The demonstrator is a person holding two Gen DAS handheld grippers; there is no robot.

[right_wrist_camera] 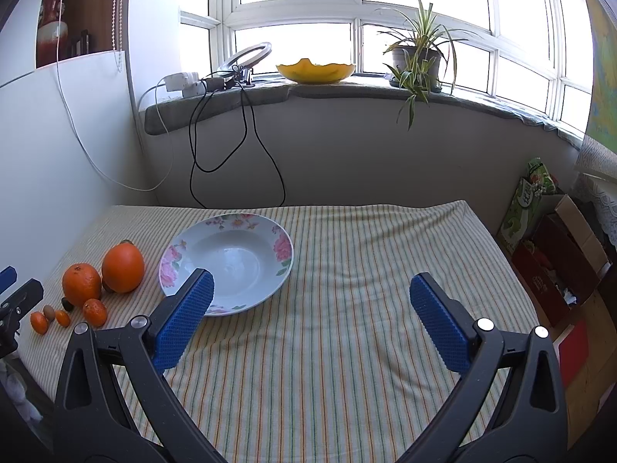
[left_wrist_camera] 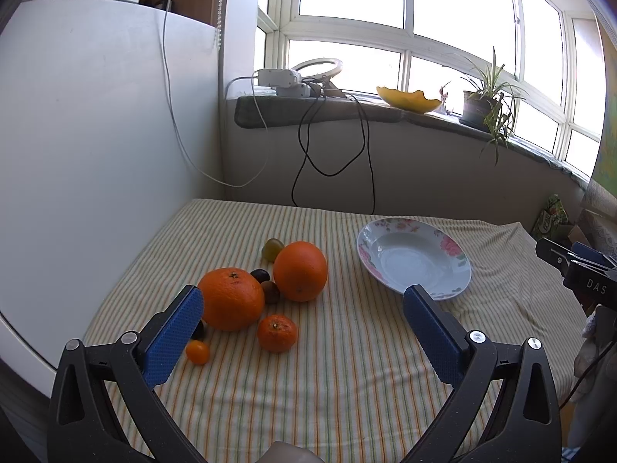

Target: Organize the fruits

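Over the table — both hand-held grippers wide open, empty; centre left hand-held gripper on mandarin — squeeze gently, carry to plate.

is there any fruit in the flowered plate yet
No, the flowered plate holds nothing, and the oranges and the smaller fruit lie beside it on the striped cloth.

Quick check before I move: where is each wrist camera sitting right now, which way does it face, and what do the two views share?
Left wrist: above the table's near left, facing the window over the oranges; its open left gripper shows, right gripper at the edge.
Right wrist: farther right, facing the window over bare striped cloth; its own open fingers show.
Shared: floral plate, oranges, windowsill plant.
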